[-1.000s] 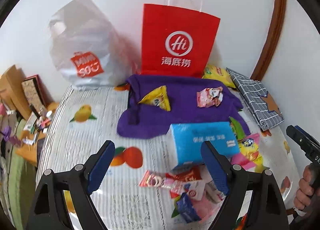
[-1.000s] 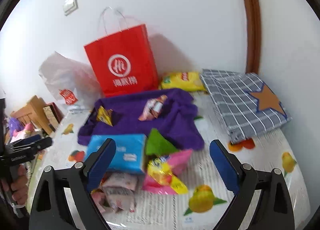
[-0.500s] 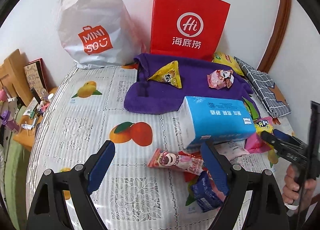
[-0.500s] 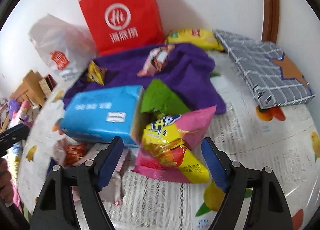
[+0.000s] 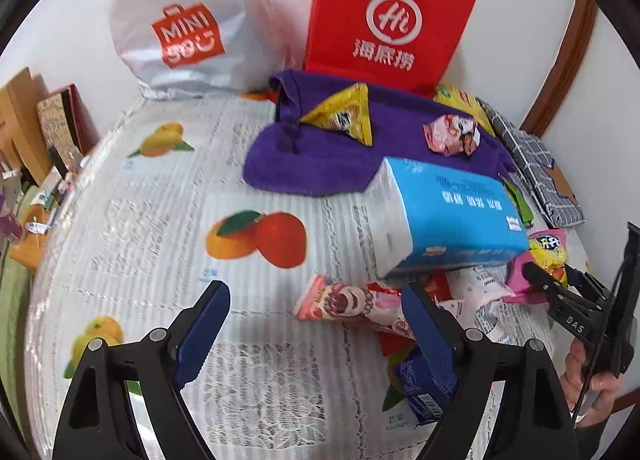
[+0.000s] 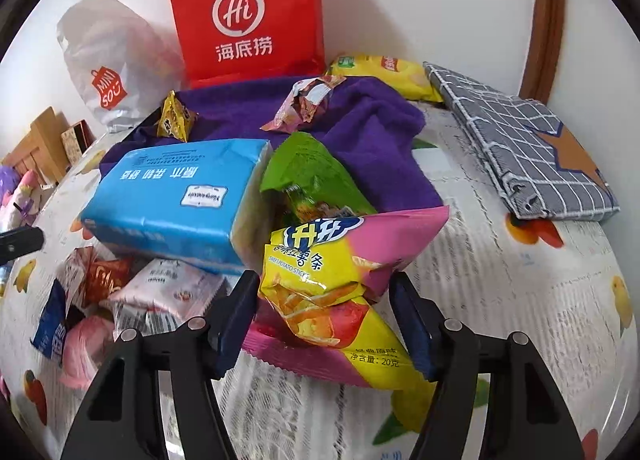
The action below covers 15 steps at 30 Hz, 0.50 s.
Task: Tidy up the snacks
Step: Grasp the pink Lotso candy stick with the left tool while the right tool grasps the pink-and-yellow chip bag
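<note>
A: What is lying on the table?

B: A lace-patterned cloth (image 5: 132, 220) printed with fruit is covering it. A crinkly foil chip bag (image 6: 336, 284), yellow and pink, is sitting at the near edge of a heap of snacks. A soft blue tissue pack (image 6: 176, 200), brick-shaped, is leaning just beside it, with a green pouch (image 6: 308, 176) wedged between them.

A: And behind?

B: A fuzzy purple towel (image 5: 320, 164) is carrying a yellow triangular packet (image 5: 344, 116) and a crumpled pink wrapper (image 5: 452, 136). A stiff red paper bag (image 5: 384, 20) and a slack white plastic bag (image 5: 188, 28) are standing against the wall. A folded grey checked cloth (image 6: 520, 140) is lying to the right.

A: What is the right gripper (image 6: 324, 308) doing?

B: It is angling down over the chip bag, its jaws closing with the bag between them. The blue pads are not quite pressing it.

A: And the left gripper (image 5: 316, 316)?

B: It is pointing down at the cloth, jaws spread wide, nothing between them. A pink glossy stick pack (image 5: 348, 304) is lying just ahead, partly behind its right finger. A hand (image 5: 592, 380) is showing at the far right edge.
</note>
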Available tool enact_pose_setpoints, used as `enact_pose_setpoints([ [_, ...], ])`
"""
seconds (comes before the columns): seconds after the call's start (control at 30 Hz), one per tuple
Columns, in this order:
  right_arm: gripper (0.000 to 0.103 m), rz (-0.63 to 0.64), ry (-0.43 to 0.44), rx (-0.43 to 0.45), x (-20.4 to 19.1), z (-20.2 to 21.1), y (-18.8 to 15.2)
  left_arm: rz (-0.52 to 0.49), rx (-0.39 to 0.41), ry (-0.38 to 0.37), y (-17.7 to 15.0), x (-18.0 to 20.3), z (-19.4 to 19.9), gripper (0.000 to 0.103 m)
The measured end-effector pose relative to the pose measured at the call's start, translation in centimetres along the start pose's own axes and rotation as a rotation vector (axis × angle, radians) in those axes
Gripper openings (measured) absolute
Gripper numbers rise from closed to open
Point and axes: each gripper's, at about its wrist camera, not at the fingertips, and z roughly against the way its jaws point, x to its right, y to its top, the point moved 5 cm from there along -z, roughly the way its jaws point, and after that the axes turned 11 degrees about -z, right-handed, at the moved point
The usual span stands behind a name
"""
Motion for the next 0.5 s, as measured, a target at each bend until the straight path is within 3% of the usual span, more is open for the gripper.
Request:
enact_pose_setpoints([
  [0.2, 0.066, -0.049, 0.040, 0.036, 1.1, 0.7, -0.8, 0.019, -0.061, -0.123, 0.3, 2.1, -1.5, 0.086],
  [0.4, 0.066, -0.036, 0.049, 0.062, 1.1, 0.8, -1.3, 0.076, -0.126, -0.173, -0.1, 3.4, -3.8, 0.085],
  [0.5, 0.066, -0.031, 0.055, 0.070, 1.1, 0.8, -1.4, 0.117, -0.144, -0.169, 0.1, 3.4, -4.7, 0.074],
])
